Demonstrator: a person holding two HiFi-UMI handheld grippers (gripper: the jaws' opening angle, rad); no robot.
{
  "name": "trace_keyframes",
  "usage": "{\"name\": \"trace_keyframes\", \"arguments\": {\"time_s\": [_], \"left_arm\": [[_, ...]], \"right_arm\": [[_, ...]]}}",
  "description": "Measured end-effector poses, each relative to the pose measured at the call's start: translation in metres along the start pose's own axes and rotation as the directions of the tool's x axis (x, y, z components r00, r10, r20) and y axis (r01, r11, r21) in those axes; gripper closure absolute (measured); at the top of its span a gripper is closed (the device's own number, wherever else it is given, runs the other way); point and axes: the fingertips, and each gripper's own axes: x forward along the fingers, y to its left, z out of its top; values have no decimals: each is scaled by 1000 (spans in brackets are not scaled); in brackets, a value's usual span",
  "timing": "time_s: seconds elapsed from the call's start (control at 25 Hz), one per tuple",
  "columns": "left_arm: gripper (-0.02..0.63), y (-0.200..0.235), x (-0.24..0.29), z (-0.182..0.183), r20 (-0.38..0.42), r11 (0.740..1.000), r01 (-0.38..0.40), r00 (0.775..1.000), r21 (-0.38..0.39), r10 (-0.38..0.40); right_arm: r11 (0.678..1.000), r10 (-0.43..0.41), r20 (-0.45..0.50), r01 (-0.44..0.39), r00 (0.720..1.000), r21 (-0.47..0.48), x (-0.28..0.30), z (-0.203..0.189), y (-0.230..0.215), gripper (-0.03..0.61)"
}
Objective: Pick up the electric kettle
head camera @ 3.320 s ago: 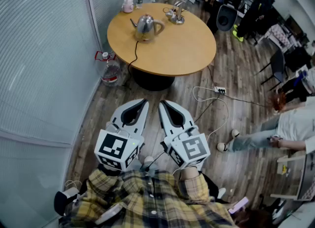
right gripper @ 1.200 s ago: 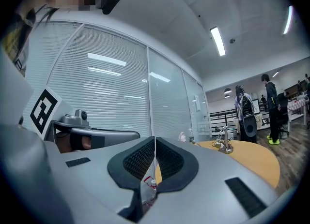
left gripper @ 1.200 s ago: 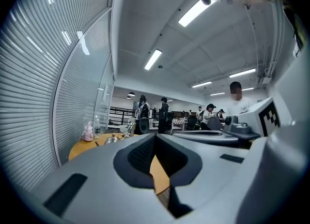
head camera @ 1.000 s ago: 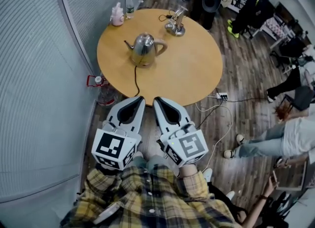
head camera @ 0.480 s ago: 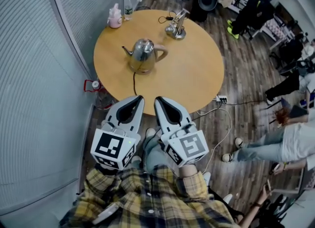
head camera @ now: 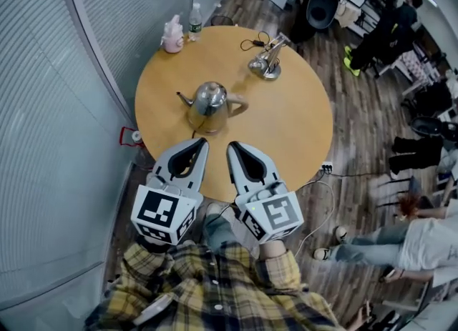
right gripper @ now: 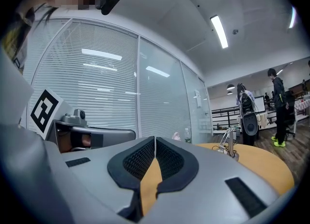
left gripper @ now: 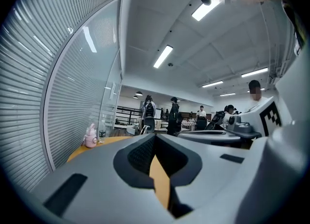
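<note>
While you look down from the head view, you see what neither gripper view gives you: the shiny stainless-steel electric kettle [head camera: 210, 106] stands on the round light-brown wooden table [head camera: 300, 122], left of the table's middle and set back from the near rim, spout toward the slatted glass wall [head camera: 50, 108] and handle toward the bare middle. Your left gripper [head camera: 202, 141] and right gripper [head camera: 232, 146] lie side by side, their tips over the table's near rim, short of the kettle and not touching it. From the left gripper view, its own body hides the kettle; you see its jaws [left gripper: 155, 138] meeting at the tips with nothing between them, and beyond them the small pink bottle-shaped thing [left gripper: 90, 136] and the clear plastic water bottle [left gripper: 102, 133] at the far left rim. The right gripper view shows that pair of jaws [right gripper: 155, 139] likewise pressed together and empty, with the small silvery metal stand [right gripper: 227, 146] on the far part of the tabletop. To the right of the kettle the tabletop is open wood out to the rim; on the left the wall runs close by the table's edge. You have one kettle, one pink bottle, one clear bottle, one metal stand: four things on one table, and two grippers.
</note>
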Motion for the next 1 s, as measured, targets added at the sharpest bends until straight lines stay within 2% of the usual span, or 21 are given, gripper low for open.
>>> {"name": "trace_keyframes", "arguments": {"time_s": [0.2, 0.48, 0.72, 1.0], "left_arm": [[611, 23, 45, 9, 13, 998, -57, 998, 2, 57], [611, 34, 88, 14, 16, 993, -117, 993, 5, 117], [611, 48, 107, 16, 1, 989, -145, 989, 11, 145], [611, 53, 118, 18, -24, 990, -142, 990, 4, 142]], "right_arm": [[999, 34, 3, -34, 999, -8, 32, 7, -42, 544], [997, 75, 0, -75, 997, -14, 56, 13, -86, 543], [996, 90, -9, -90, 996, -1, 75, 11, -103, 543], [996, 89, -24, -88, 996, 19, 85, 11, -108, 543]]}}
